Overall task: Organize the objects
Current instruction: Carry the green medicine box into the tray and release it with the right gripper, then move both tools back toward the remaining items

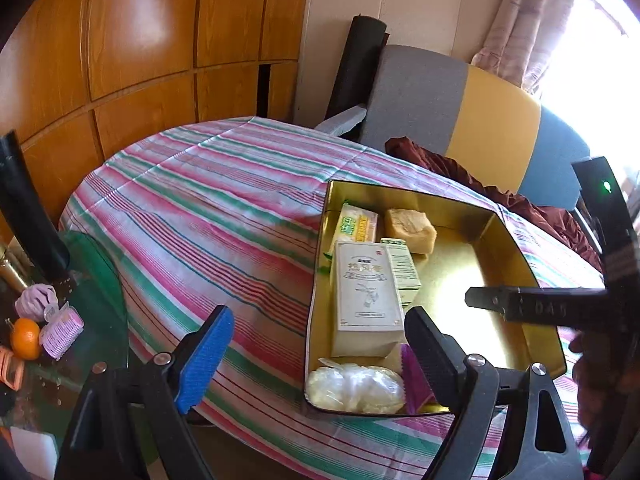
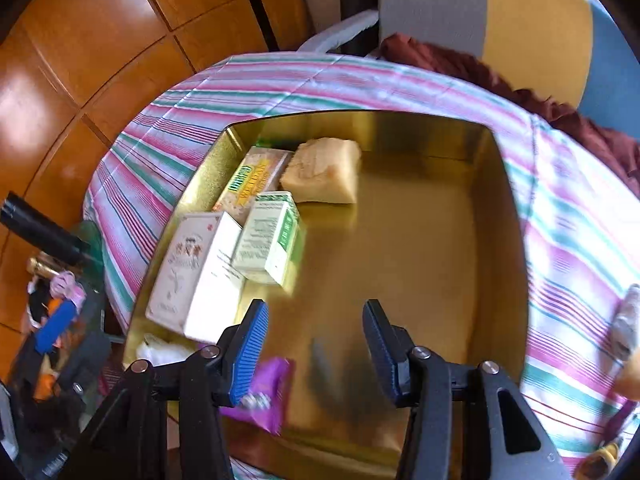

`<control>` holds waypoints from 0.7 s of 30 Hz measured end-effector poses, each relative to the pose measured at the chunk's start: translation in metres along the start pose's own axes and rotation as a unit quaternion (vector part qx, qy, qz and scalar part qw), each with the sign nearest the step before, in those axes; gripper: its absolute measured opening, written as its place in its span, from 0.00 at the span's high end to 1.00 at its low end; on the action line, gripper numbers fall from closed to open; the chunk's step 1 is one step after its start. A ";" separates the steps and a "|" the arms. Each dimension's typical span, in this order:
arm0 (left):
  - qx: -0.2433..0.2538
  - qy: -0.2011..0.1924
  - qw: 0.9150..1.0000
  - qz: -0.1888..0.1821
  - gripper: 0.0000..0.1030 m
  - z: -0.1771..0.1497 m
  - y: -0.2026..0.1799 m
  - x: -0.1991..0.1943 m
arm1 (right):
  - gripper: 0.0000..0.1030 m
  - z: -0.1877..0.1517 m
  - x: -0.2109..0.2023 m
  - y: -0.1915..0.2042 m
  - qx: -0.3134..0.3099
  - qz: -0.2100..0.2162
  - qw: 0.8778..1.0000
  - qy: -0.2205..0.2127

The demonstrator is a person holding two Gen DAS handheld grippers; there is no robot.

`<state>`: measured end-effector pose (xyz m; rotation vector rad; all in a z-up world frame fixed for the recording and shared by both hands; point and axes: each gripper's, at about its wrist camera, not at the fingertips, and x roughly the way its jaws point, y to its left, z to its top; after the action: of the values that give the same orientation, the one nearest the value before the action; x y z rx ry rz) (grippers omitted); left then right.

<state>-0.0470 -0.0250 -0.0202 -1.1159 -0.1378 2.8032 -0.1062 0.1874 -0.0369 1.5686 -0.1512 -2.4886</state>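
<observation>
A gold metal tin (image 1: 508,264) (image 2: 420,248) sits on the striped tablecloth. In it lie a tall white box (image 1: 366,300) (image 2: 192,276), a green-and-white box (image 1: 404,272) (image 2: 268,236), a yellow cracker pack (image 1: 358,226) (image 2: 252,178), a tan block (image 1: 410,230) (image 2: 324,170), a clear plastic bag (image 1: 354,388) and a purple packet (image 2: 268,384) (image 1: 412,376). My left gripper (image 1: 316,352) is open and empty above the tin's near left corner. My right gripper (image 2: 316,344) is open and empty over the tin's bare floor; its body shows in the left wrist view (image 1: 560,308).
The striped cloth (image 1: 200,208) covers a round table. A glass side table at left holds an orange (image 1: 25,338), pink hair clips (image 1: 60,332) and clutter. A grey-yellow-blue chair (image 1: 460,108) with dark red cloth (image 1: 520,204) stands behind. Small items (image 2: 624,328) lie on the cloth at right.
</observation>
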 end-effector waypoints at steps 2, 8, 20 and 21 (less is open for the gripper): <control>0.007 -0.002 1.000 0.000 0.13 -0.001 -0.005 -0.003 | 0.50 -0.007 -0.008 -0.001 -0.008 -0.014 1.000 -0.011; 0.027 -0.006 1.000 -0.001 0.13 -0.004 -0.018 -0.010 | 0.46 -0.026 -0.028 -0.005 -0.023 -0.048 0.998 -0.046; 0.065 -0.014 0.998 -0.012 0.13 -0.005 -0.045 -0.021 | 0.38 -0.066 -0.070 -0.039 -0.009 -0.085 0.991 -0.100; 0.069 -0.014 0.997 -0.014 0.13 -0.005 -0.047 -0.022 | 0.38 -0.068 -0.074 -0.045 -0.003 -0.088 0.991 -0.104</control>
<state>-0.0240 0.0189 -0.0031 -1.0348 0.0374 2.7562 -0.0186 0.2484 -0.0101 1.3721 -0.0357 -2.7823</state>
